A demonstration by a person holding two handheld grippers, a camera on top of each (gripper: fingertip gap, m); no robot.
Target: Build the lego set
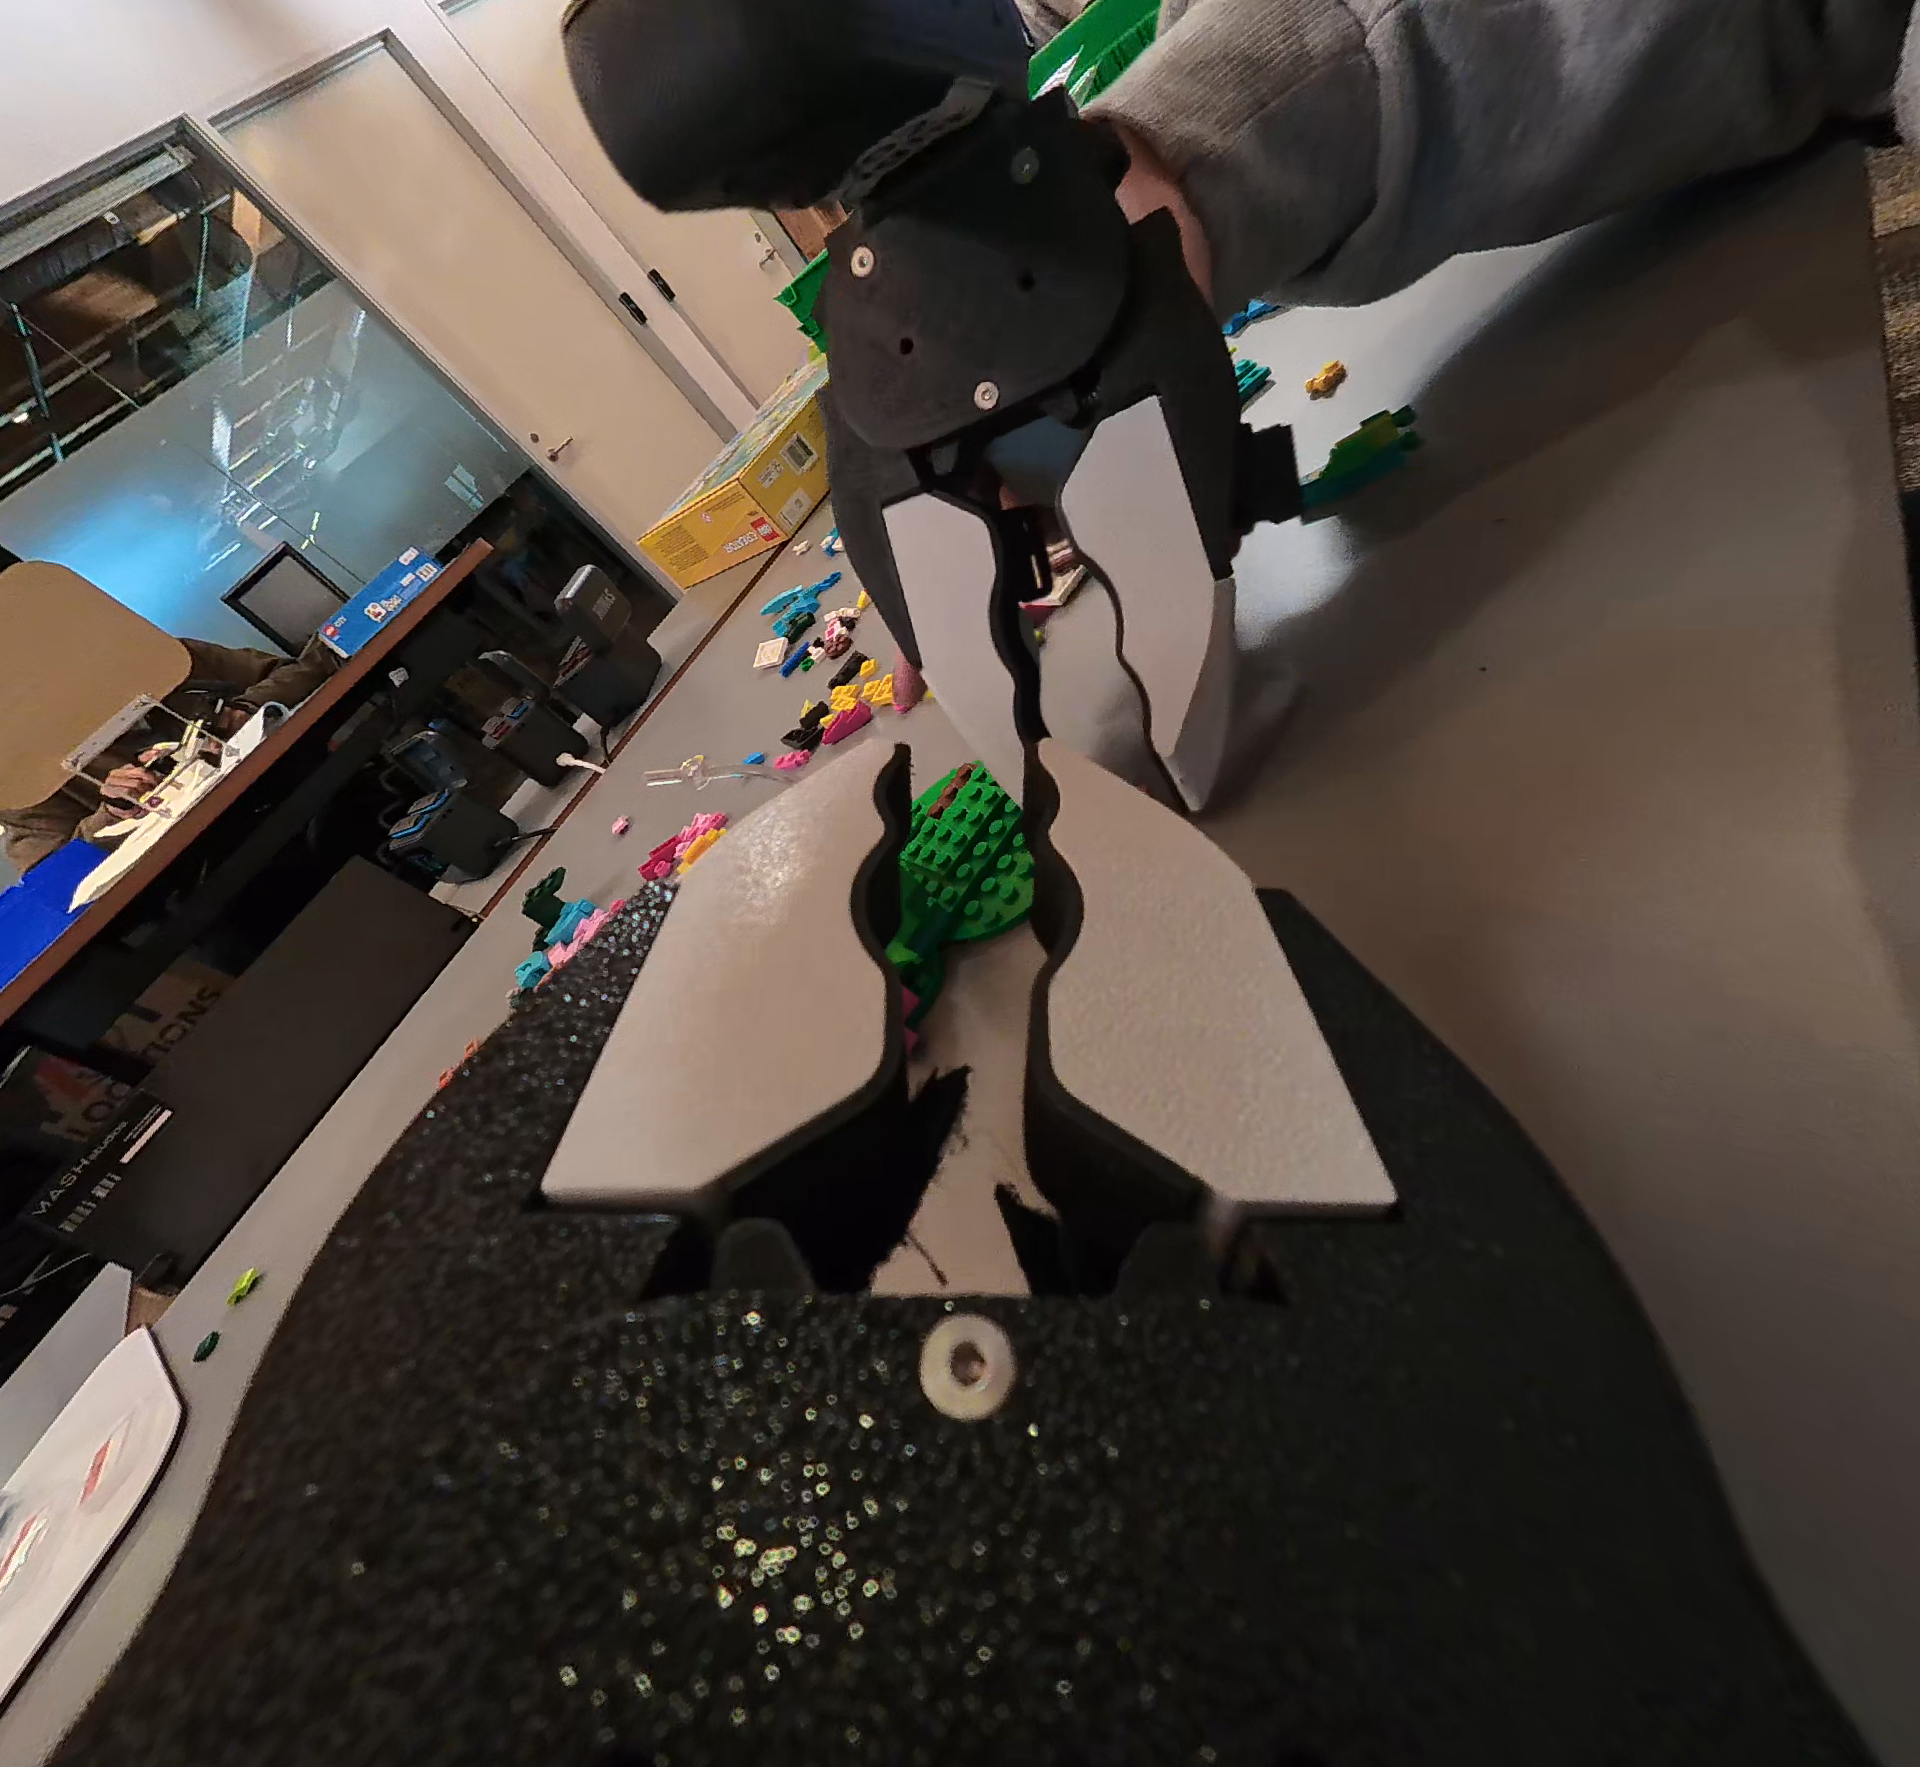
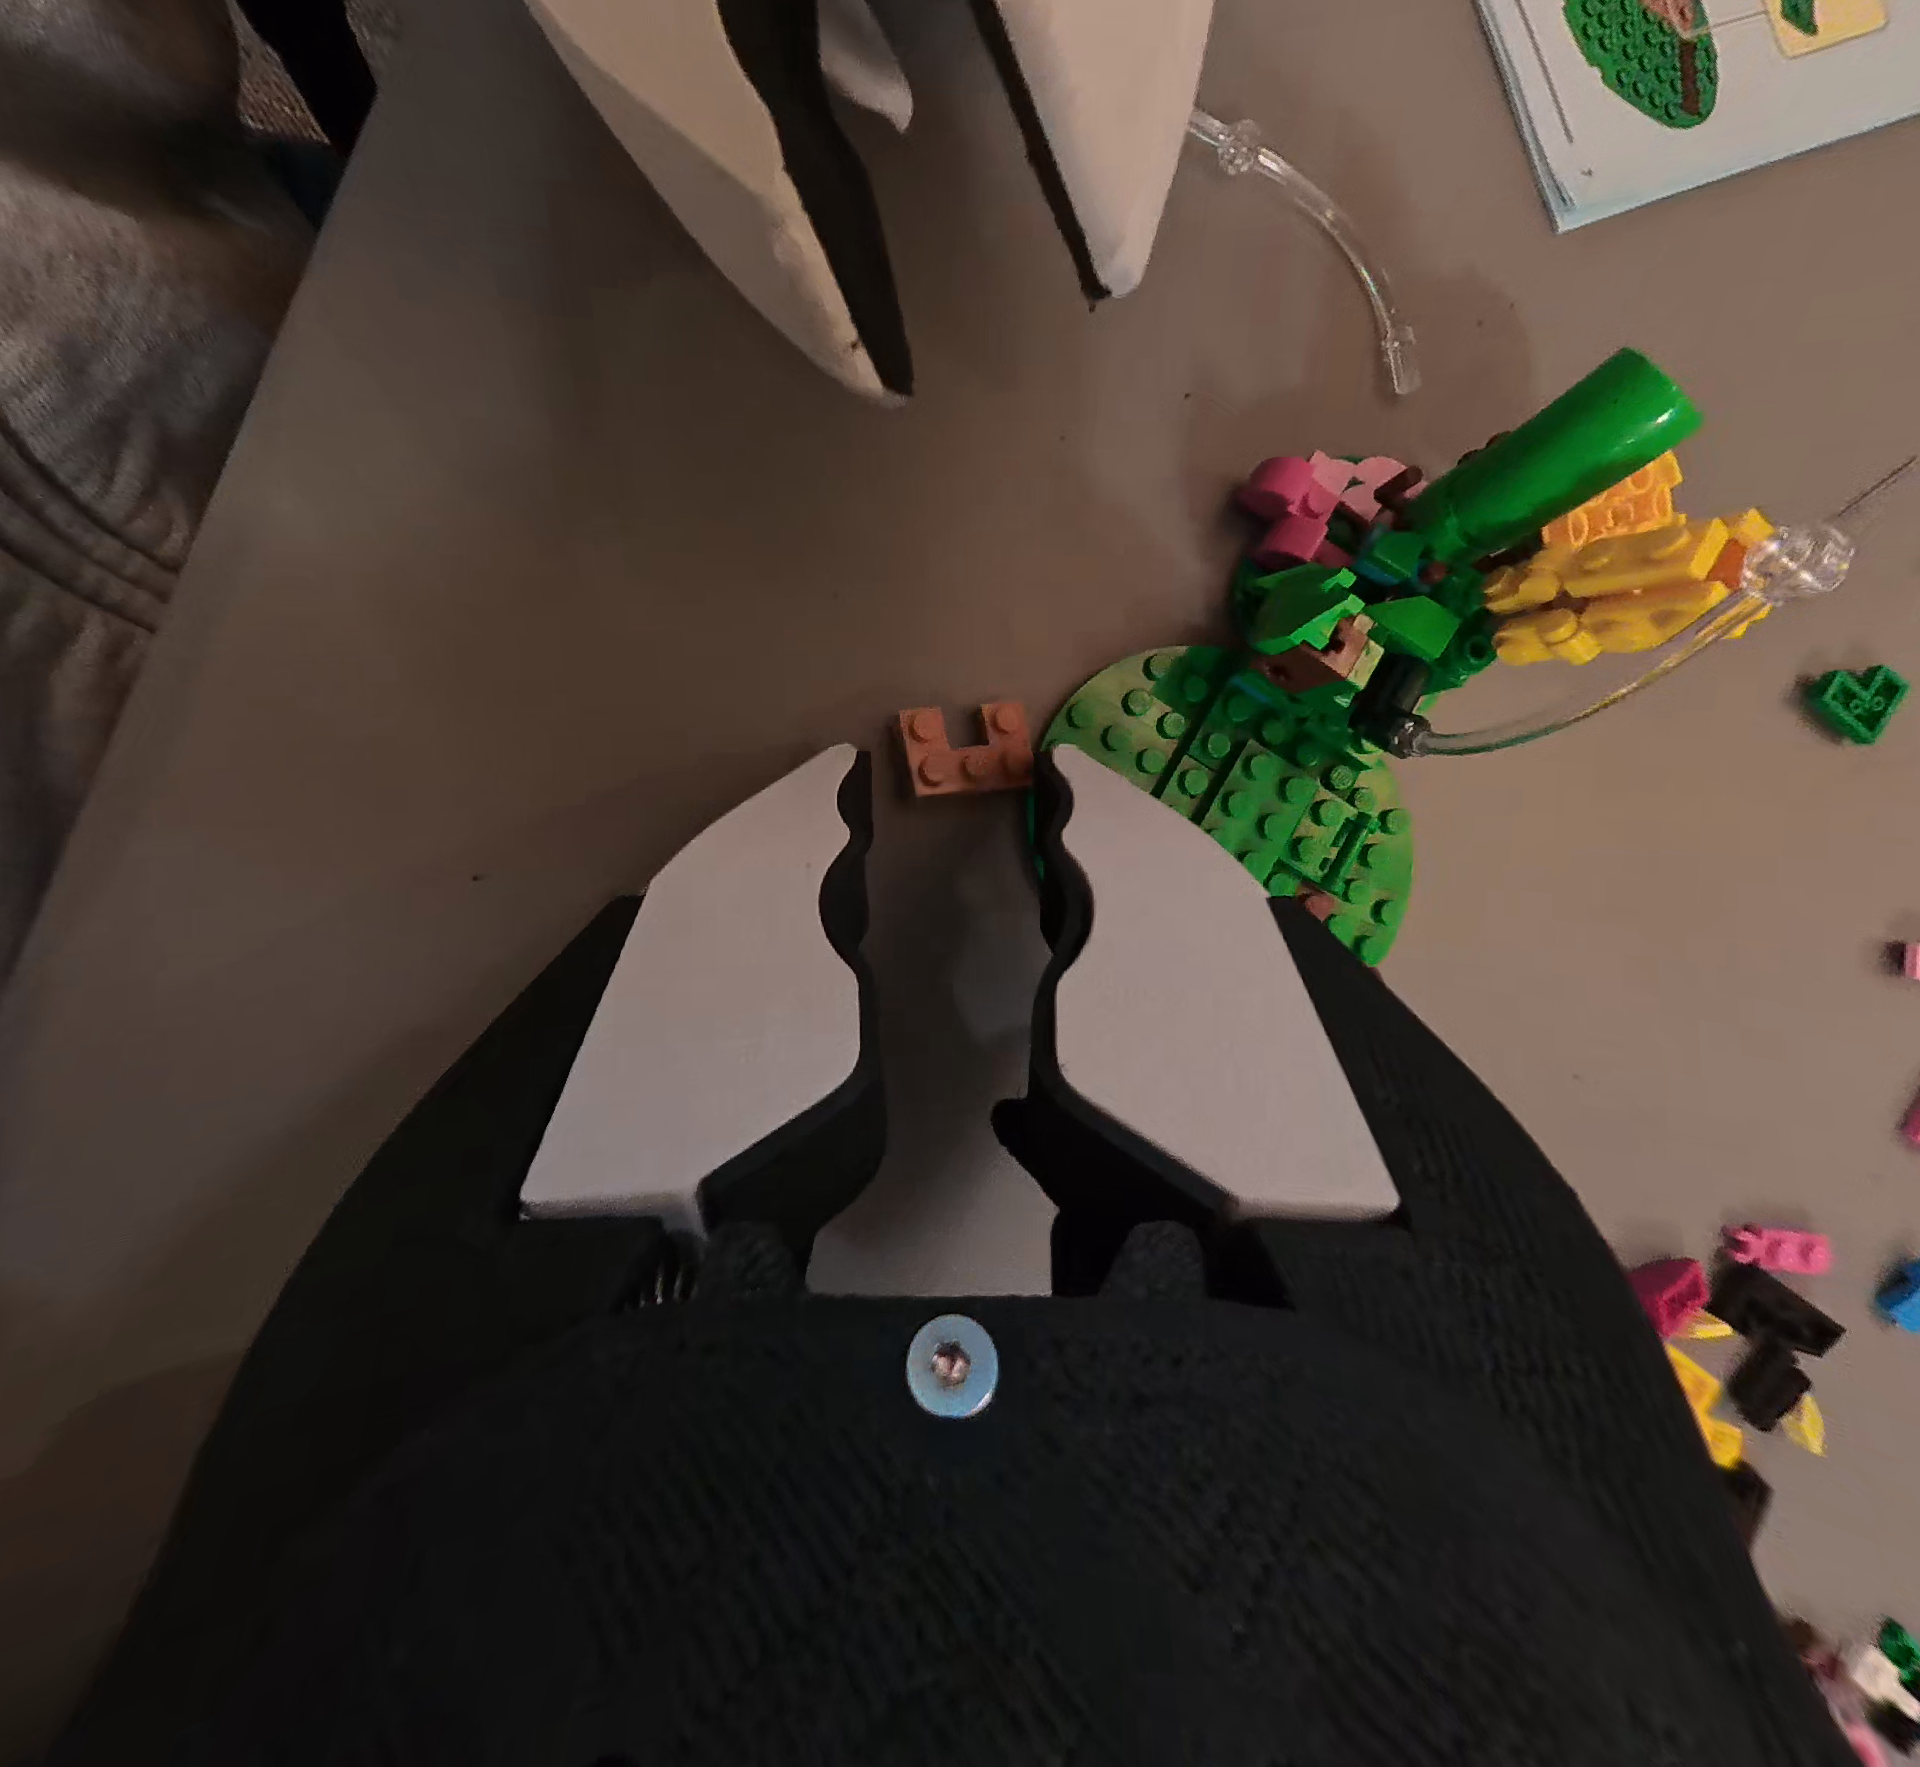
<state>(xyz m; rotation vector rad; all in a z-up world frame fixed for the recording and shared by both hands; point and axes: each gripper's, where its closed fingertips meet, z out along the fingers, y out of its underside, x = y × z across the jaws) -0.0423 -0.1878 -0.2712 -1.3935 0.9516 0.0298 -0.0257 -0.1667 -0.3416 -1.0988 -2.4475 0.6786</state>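
Your left hand-held gripper [image 1: 961, 772] part-open, grip on green plate [image 1: 971, 860] unclear, your right hand-held gripper [image 2: 954, 761] open by brown brick [image 2: 961, 749], printed yellow box [image 1: 743, 496] on table [image 1: 1558, 782].

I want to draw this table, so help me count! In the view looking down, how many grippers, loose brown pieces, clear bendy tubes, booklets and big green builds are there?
Grippers: 2, the left gripper and the right gripper
Loose brown plate: 1
Clear curved tubes: 2, the loose tube and the tube on the build
Booklet: 1
Green build: 1
Total: 7
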